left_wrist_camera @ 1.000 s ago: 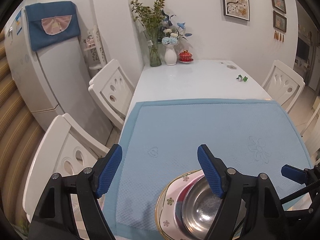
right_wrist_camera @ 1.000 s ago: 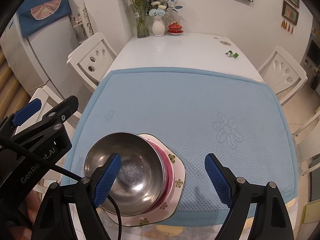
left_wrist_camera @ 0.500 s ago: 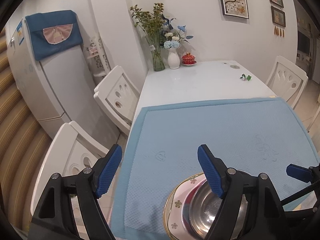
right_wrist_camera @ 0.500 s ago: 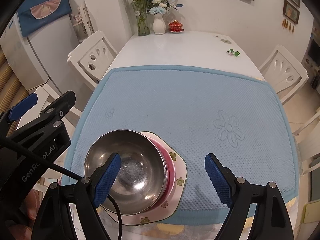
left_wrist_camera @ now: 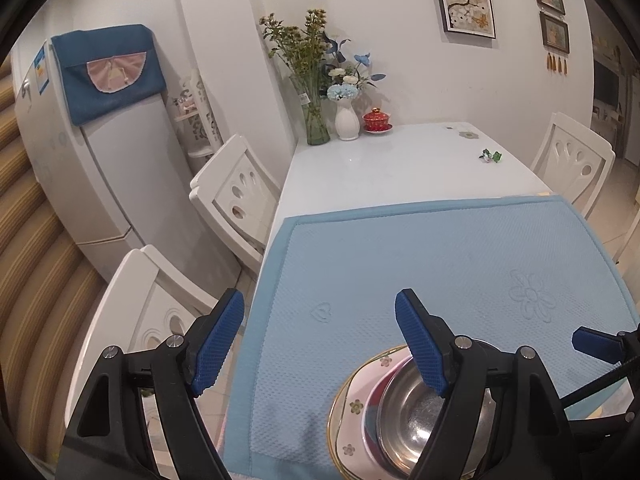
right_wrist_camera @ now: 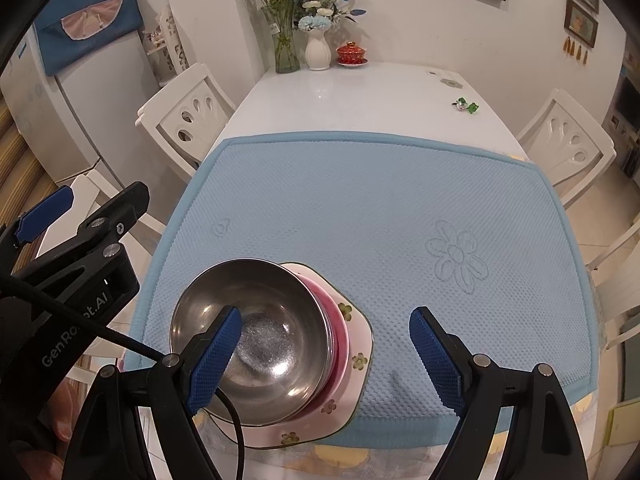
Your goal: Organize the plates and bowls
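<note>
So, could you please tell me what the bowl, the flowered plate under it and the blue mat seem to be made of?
The bowl looks like stainless steel: grey, shiny, with bright glints inside. The flowered plate is probably glazed ceramic, glossy white with a thin gilt rim, though melamine is possible. The blue mat appears to be soft textile, matte, with a dimpled weave.

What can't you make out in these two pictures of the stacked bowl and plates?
- Pink dish under the steel bowl: right wrist view shows only its rim, the bowl covers the rest.
- Floral plate: left wrist view cuts off its near edge at the frame bottom, and the left gripper finger crosses it.
- Small green object on the far table: too small to identify.
- Right gripper: its left finger hides part of the bowl's near rim.
</note>
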